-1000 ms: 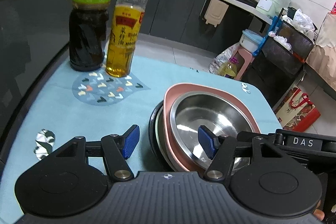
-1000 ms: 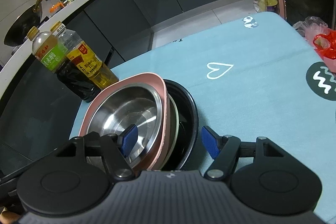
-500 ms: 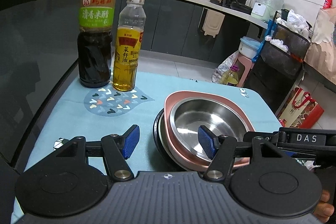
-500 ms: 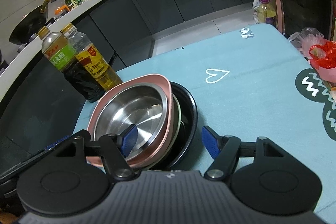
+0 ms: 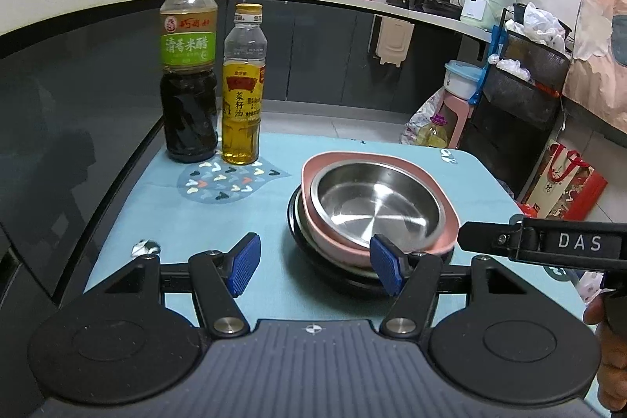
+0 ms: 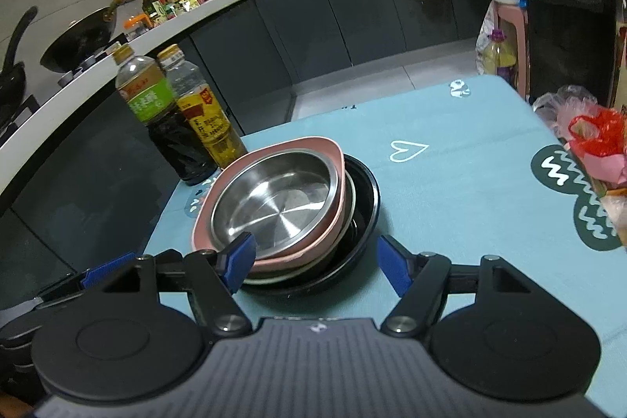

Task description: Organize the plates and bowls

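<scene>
A steel bowl (image 5: 376, 198) sits nested in a pink dish (image 5: 444, 210), on a pale plate and a black plate (image 5: 298, 234). The stack rests on the light blue tablecloth (image 5: 156, 222). My left gripper (image 5: 315, 267) is open with nothing in it, just short of the stack's near left side. In the right wrist view the steel bowl (image 6: 274, 206), pink dish (image 6: 337, 159) and black plate (image 6: 366, 190) lie ahead. My right gripper (image 6: 317, 265) is open and holds nothing. Its left finger overlaps the pink rim in the image, and its right finger is over bare cloth.
A dark vinegar bottle (image 5: 188, 85) and a yellow oil bottle (image 5: 241, 104) stand at the back left of the table. A red plastic bag (image 6: 595, 132) lies at the right edge. The right tool's black body (image 5: 548, 241) reaches in beside the stack. Cloth to the right is bare.
Both grippers have drawn back and tilted up from the stack, so it now sits farther ahead in both views. The stack has not moved and both stay open.
</scene>
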